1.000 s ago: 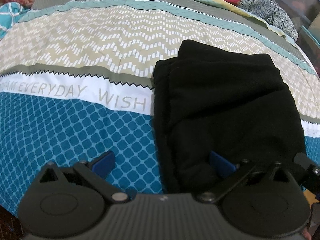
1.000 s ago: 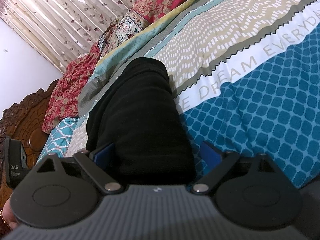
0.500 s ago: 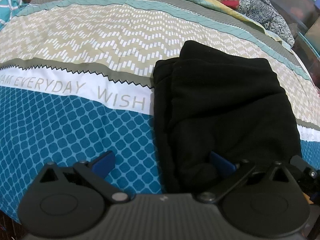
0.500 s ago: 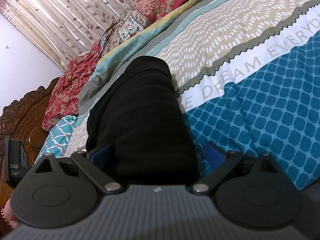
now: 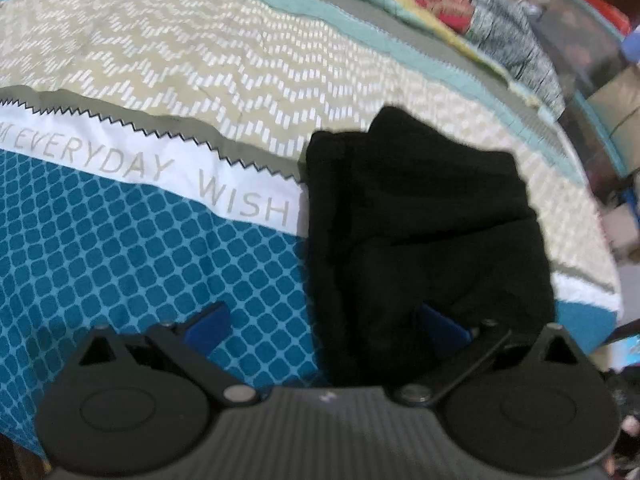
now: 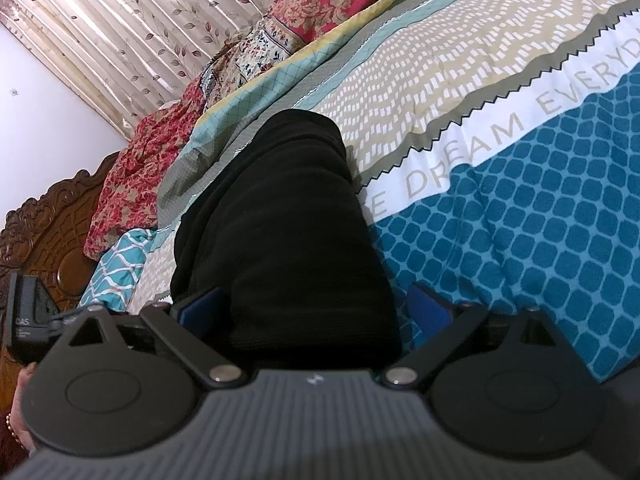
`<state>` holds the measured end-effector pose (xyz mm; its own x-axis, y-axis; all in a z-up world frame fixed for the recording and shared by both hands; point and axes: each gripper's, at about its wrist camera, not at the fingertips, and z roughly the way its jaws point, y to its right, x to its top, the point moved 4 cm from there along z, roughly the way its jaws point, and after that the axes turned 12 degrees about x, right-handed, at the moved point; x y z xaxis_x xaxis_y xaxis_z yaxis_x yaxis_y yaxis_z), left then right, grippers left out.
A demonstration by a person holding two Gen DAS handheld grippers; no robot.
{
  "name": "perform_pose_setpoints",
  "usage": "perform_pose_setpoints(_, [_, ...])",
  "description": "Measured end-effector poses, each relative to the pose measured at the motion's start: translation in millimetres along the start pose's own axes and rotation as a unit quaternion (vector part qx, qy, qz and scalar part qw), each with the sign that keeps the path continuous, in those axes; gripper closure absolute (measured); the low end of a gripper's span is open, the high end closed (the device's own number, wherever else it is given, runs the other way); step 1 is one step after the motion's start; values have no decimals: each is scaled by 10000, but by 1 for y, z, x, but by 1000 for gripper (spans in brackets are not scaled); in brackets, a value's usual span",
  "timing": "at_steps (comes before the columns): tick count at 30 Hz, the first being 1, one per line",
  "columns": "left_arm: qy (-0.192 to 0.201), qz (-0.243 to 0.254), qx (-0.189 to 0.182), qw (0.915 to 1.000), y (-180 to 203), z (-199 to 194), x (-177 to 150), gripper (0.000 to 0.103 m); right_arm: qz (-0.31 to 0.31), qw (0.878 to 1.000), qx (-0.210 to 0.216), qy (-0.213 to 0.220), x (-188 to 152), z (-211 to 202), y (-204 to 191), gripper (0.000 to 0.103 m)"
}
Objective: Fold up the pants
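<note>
Pants (image 5: 424, 232): black, soft knit, already folded into a compact block with a fold line across the top layer. They lie on the bedspread (image 5: 140, 248), over its beige zigzag band and the white lettered strip, reaching down into the blue checked part.

Left gripper (image 5: 324, 324): jaws spread wide, holding nothing. The near left edge of the pants falls between its blue fingers (image 5: 208, 322); one finger is over bare bedspread, the other over the cloth.

Right gripper (image 6: 312, 304): jaws also apart, straddling the near end of the pants (image 6: 280, 220). Whether the pads touch the cloth is hard to tell, black against black.

Step in hand, as judged: final tidying or release of the finished fold. To do it well, lift both tools straight off without dragging the top layer, and keep the fingers clear of the edges.

Surroundings: patterned pillows (image 6: 320, 4), curtain (image 6: 100, 28), carved wooden headboard (image 6: 48, 224).
</note>
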<state>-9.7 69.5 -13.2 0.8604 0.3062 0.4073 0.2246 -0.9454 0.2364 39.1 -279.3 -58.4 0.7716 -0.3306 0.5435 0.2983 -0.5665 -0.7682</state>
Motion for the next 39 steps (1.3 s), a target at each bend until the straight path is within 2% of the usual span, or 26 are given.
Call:
perform_pose_setpoints(2, [-9, -76, -221, 9997, -5, -3, -1, 0, 35, 10000, 2, -36, 2, -1, 0, 3])
perform_pose_setpoints(7, [-414, -530, -864, 9940, -10, 11, -2, 0, -1, 10000, 3, -23, 13, -8, -5, 3])
perform_pose_setpoints(10, [-447, -496, -906, 9936, -6, 22, 1, 0, -188, 9998, -17, -37, 25, -8, -7, 3])
perform_pose_setpoints(13, [-419, -483, -968, 9933, 2, 30, 4, 0, -100, 9998, 85, -125, 34, -3, -1, 3])
perform_pose_setpoints(16, [-388, -348, -1176, 9917, 14, 34, 3, 1, -5, 9986, 219, -480, 36, 15, 7, 3])
perform_pose_setpoints(17, [-362, -303, -1218, 9914, 18, 34, 2, 5, 51, 9976, 206, -655, 33, 24, 11, 4])
perform_pose_setpoints(18, [-369, -219, -1280, 9908, 24, 34, 3, 31, 10, 9972, 182, -729, 30, 29, 8, 12])
perform_pose_setpoints(19, [-345, -97, -1153, 9927, 29, 33, 3, 44, -80, 9961, 292, -832, 28, 33, 1, 42])
perform_pose_setpoints(20, [-266, 48, -1036, 9943, 33, 29, 5, 48, -83, 9953, 346, -904, 27, 35, -6, 46])
perform_pose_setpoints(22, [-165, 130, -1111, 9936, 38, 19, 11, 63, -446, 9949, 291, -853, 28, 34, -24, 54])
perform_pose_setpoints(25, [162, 184, -1444, 9892, 47, -3, 35, 63, -953, 9920, 478, -670, 40, 28, -52, 59])
perform_pose_setpoints(29, [989, 719, -1379, 9829, 73, -31, 81, 63, -1392, 9875, 687, -282, 71, 36, -79, 59])
perform_pose_setpoints(32, [1429, 919, -1398, 9755, 91, -40, 122, 63, -1859, 9795, 772, 91, 108, 51, -91, 59])
perform_pose_setpoints(36, [1971, 1124, -1239, 9660, 115, -32, 184, 63, -2162, 9714, 854, 479, 163, 91, -91, 59])
perform_pose_setpoints(39, [2181, 1125, -1054, 9637, 121, -8, 227, 63, -2275, 9684, 804, 633, 187, 125, -77, 59])
